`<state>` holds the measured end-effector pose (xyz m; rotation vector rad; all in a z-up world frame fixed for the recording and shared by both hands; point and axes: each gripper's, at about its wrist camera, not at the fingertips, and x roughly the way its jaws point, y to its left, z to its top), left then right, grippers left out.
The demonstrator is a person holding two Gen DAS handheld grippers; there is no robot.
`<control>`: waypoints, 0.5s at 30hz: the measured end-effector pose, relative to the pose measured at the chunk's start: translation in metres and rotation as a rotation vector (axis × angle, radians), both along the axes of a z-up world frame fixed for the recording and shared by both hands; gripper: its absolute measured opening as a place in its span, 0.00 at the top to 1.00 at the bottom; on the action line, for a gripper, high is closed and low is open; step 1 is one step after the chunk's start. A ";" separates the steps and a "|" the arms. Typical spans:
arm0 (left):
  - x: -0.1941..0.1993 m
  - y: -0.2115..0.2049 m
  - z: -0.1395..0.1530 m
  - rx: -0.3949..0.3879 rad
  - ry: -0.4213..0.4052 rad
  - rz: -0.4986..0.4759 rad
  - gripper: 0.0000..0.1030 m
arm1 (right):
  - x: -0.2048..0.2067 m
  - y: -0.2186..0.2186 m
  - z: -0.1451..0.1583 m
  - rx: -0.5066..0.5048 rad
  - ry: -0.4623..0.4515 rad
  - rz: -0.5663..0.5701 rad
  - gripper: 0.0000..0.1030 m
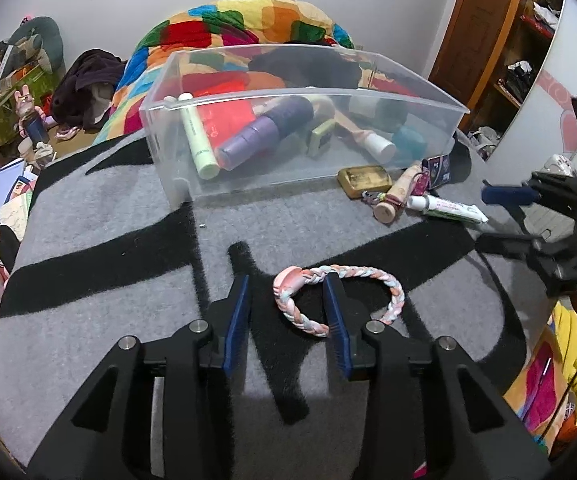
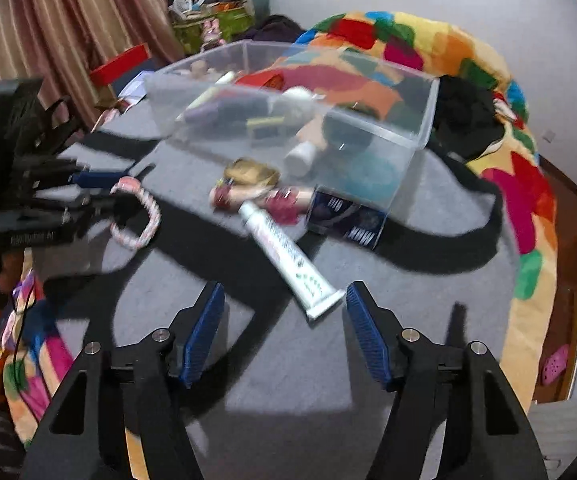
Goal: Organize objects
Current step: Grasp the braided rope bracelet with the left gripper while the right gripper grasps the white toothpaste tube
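A clear plastic bin sits on the grey and black blanket and holds bottles and tubes. A pink and white braided ring lies in front of it. My left gripper is open, with its right finger inside the ring and the ring's left side between the fingers. In the right wrist view, a white toothpaste tube lies just ahead of my open, empty right gripper. The bin and ring show there too.
Beside the bin lie a gold tin, a wooden cylinder with hair ties and a dark blue packet. A colourful quilt is piled behind the bin. Clutter covers the floor at left. A wooden shelf stands at right.
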<state>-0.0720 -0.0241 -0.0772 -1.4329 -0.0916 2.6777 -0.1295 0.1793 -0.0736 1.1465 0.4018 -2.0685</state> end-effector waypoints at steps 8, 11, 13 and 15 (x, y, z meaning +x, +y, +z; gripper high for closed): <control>0.001 0.008 -0.002 -0.010 0.027 0.004 0.79 | -0.023 -0.024 -0.015 0.030 -0.037 -0.024 0.63; 0.003 0.007 -0.002 -0.001 0.032 0.011 0.88 | -0.015 -0.021 -0.012 -0.003 -0.037 -0.019 0.80; 0.004 0.006 0.000 0.015 0.036 0.021 0.88 | -0.009 -0.020 -0.010 -0.004 -0.032 -0.018 0.85; 0.005 0.003 0.004 0.033 0.050 0.028 0.89 | -0.001 -0.018 -0.008 0.003 -0.015 -0.021 0.85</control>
